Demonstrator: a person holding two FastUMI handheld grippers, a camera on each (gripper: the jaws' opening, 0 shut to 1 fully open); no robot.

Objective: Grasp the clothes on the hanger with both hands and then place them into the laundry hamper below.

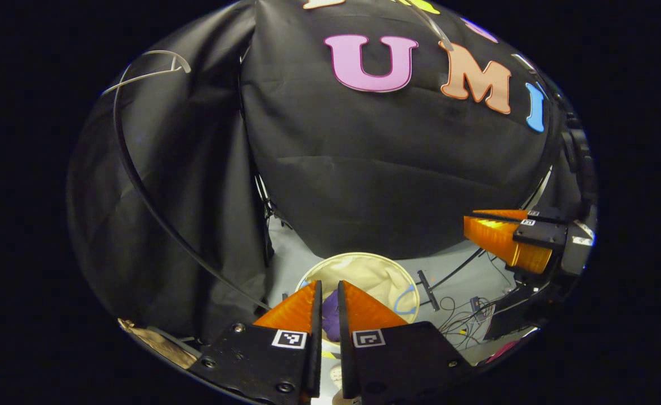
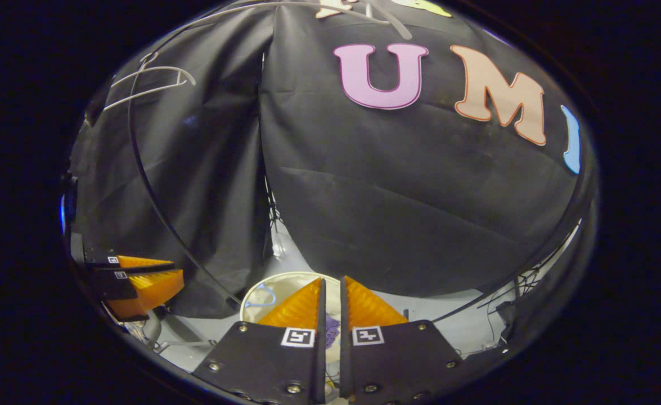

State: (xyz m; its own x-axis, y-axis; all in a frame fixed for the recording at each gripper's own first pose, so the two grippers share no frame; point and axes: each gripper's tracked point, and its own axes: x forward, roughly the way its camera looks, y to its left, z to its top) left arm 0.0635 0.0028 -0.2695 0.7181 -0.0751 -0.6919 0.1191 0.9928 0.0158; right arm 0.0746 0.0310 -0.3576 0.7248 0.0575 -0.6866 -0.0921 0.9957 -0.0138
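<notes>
While the left gripper (image 1: 328, 304) is hanging over the laundry hamper (image 1: 364, 267) with its fingers nearly together and nothing between them, a purple garment (image 1: 330, 320) is lying inside the hamper, showing through the narrow gap. Off to that view's right, the right gripper (image 1: 504, 236) is hovering above the pale floor (image 1: 465, 275), where thin cables (image 1: 459, 318) are trailing. In the right gripper view, the right gripper (image 2: 330, 301) is likewise sitting almost closed and empty above the hamper (image 2: 274, 284), with the purple garment (image 2: 332, 329) peeking between its fingers; the left gripper (image 2: 150, 275) is floating at the left. Farther back, an empty white hanger (image 2: 150, 81) is hanging high against the black cloth (image 2: 195, 169).
</notes>
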